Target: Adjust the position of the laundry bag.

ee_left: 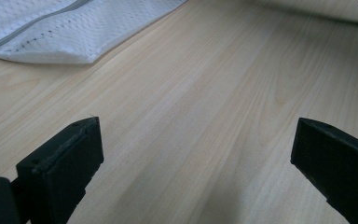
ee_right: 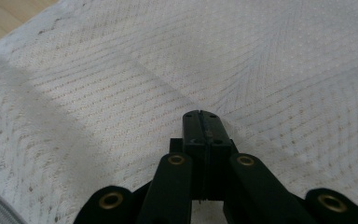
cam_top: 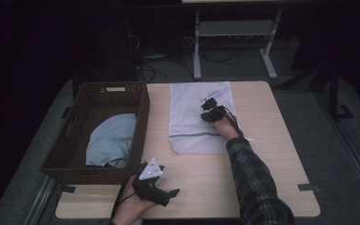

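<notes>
At the table's left edge the brown wicker basket [cam_top: 77, 129] holds a light-blue garment [cam_top: 110, 143]. In front of it, near the table's near edge, the left gripper [cam_top: 161, 185] hovers with jaws spread wide, empty. The white mesh laundry bag [cam_top: 192, 117] lies flat mid-table; the right gripper [cam_top: 212, 107], jaws clenched together, presses on it. Risk: closed jaws may merely drag or bunch the mesh, or snag it, without catching the zipper [cam_top: 194, 135].
</notes>
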The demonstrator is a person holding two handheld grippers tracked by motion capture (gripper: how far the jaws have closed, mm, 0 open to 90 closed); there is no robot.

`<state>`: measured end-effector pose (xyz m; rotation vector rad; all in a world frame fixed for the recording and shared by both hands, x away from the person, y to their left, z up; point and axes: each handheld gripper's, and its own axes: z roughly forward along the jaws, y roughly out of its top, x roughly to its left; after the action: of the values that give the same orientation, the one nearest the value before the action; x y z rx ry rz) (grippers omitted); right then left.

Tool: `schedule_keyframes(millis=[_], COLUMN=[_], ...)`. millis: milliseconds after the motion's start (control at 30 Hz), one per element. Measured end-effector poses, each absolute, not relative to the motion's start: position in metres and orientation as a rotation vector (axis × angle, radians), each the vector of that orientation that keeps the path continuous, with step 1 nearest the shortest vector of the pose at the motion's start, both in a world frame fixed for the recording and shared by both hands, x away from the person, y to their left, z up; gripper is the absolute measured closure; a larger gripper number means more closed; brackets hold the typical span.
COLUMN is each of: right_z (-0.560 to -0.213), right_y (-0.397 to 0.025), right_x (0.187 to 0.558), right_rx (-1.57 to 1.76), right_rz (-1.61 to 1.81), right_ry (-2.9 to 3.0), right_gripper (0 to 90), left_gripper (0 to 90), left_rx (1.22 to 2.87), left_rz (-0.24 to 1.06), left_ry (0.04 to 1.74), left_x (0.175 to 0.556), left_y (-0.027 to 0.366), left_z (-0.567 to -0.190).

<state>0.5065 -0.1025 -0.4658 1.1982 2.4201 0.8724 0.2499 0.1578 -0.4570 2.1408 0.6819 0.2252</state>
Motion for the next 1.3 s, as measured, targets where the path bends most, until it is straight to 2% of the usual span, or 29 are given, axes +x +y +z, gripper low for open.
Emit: schedule_keyframes(millis=[567, 1300], right_z=[-0.466, -0.465], right_y=[-0.121, -0.141], right_x=[0.483, 0.434], right_rx=[1.227, 1.228], right_rz=[0.9, 0.895], right_ry=[2.425, 2.436], right_gripper=[90.0, 90.0], left_gripper=[2.2, 2.2], left_rx=[2.15, 2.16], left_rz=[0.229, 0.242], left_ry=[0.69, 0.705], left_x=[0.25, 0.249], left_y=[0.159, 0.161], left_z=[-0.458, -0.46])
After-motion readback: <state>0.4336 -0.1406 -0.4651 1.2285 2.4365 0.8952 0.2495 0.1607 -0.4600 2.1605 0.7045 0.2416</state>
